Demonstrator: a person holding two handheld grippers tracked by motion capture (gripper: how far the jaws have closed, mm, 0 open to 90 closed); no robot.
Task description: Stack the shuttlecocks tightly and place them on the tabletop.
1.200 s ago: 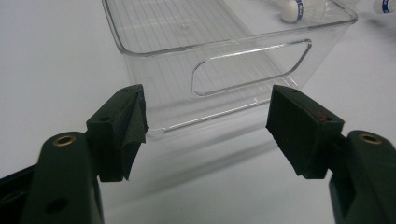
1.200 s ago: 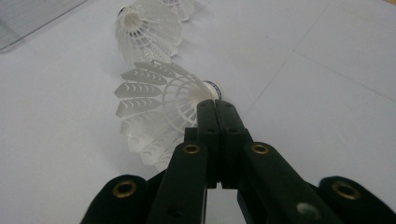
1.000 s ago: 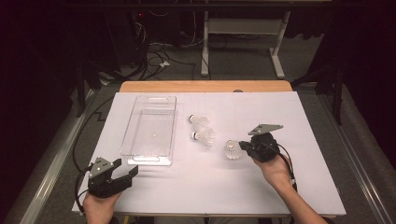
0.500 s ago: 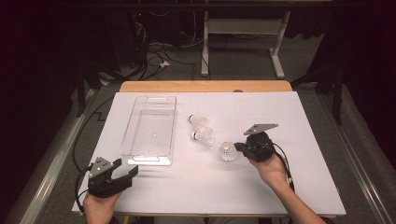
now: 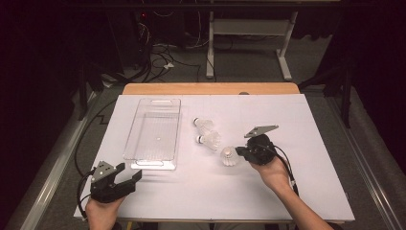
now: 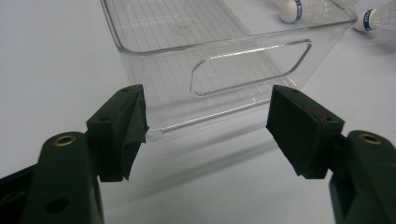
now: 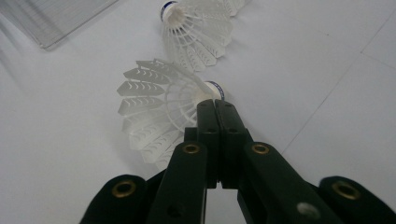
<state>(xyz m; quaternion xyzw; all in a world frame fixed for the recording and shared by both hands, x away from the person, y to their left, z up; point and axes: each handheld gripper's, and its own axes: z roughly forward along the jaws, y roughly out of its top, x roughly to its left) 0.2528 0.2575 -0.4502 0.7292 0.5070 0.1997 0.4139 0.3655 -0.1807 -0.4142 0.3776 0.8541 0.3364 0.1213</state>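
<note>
Pinching a shuttlecock (image 7: 163, 112) by its cork, right claw (image 7: 215, 105) clamped together, left claw (image 6: 208, 123) apart at the clear bin (image 6: 224, 70) rim.

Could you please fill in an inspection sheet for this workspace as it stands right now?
Surface: white table top, with a wooden edge at the far side.
Job's things: three white shuttlecocks; one at the right gripper's tips, two more lying beside the clear plastic bin, which looks empty.
Clutter: nothing seen.
Grippers: left gripper open, pointing at the bin's handle end, not touching it; right gripper shut, with its tips at the shuttlecock's cork end; whether it pinches it cannot be told.
Cables: one trails from each gripper; more lie tangled on the floor behind the table.
Surroundings: dark room, white desk frame beyond.
</note>
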